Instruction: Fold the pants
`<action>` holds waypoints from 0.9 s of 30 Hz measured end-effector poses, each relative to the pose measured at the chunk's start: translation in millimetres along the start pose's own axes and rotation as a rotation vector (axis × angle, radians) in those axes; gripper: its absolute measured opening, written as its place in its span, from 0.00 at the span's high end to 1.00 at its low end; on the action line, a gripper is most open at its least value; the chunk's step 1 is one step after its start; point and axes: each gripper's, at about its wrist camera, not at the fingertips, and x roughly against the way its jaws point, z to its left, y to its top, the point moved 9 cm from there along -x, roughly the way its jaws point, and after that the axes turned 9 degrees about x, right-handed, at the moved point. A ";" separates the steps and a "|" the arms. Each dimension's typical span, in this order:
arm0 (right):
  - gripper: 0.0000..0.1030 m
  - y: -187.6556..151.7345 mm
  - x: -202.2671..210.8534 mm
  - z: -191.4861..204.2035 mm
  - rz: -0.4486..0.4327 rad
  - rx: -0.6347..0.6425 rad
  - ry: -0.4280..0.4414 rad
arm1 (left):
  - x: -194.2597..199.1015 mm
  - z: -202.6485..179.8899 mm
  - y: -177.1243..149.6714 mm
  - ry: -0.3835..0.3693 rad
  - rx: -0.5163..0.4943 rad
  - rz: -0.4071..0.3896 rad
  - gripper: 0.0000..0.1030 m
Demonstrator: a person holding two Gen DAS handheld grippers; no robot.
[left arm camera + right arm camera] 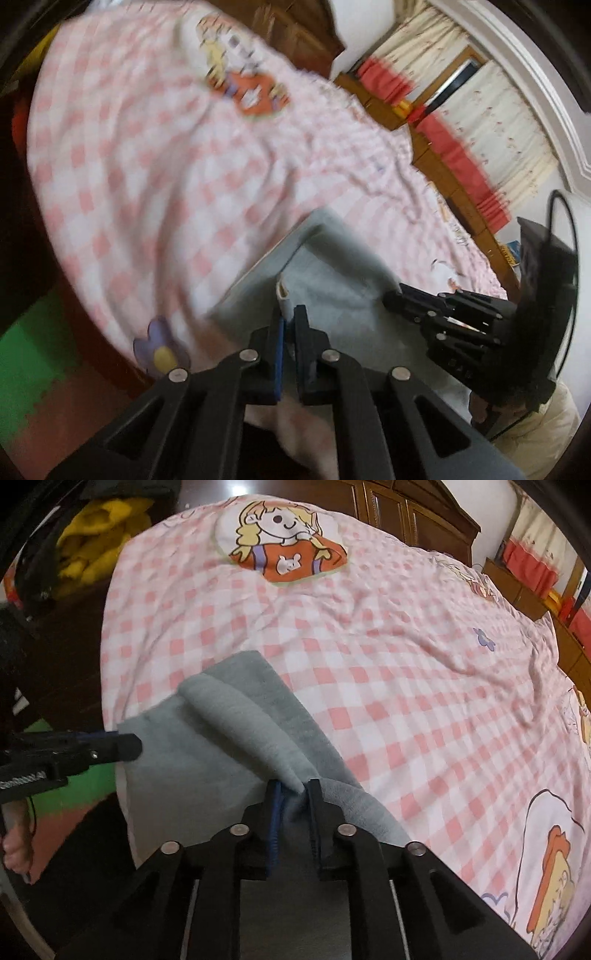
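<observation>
Grey pants (221, 746) lie partly folded at the near edge of a bed with a pink checked cover (369, 646). My right gripper (293, 794) is shut on a raised fold of the grey fabric. My left gripper (290, 317) is shut on the pants' edge, with a white drawstring tip (283, 293) showing between its fingers. The pants also show in the left wrist view (332, 280). The left gripper appears in the right wrist view (125, 746) at the pants' left edge, and the right gripper appears in the left wrist view (395, 297) on the right.
Yellow clothes (92, 546) lie beyond the bed's left corner. A wooden wardrobe (406, 513) stands behind the bed. Green and red floor mats (33, 369) lie beside the bed. Curtains with red trim (461, 155) hang along the far side.
</observation>
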 end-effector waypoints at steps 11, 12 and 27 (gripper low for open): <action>0.68 46.7 0.8 8.7 -0.047 -0.032 0.125 | -8.1 12.1 -4.8 -0.013 0.012 0.019 0.96; 0.68 47.7 -1.0 7.5 -0.045 -0.049 0.138 | -9.4 11.4 -4.3 -0.017 0.015 0.022 0.96; 0.68 33.6 -9.3 -5.9 0.015 -0.114 0.220 | -23.7 8.1 -2.6 -0.060 0.046 0.042 0.86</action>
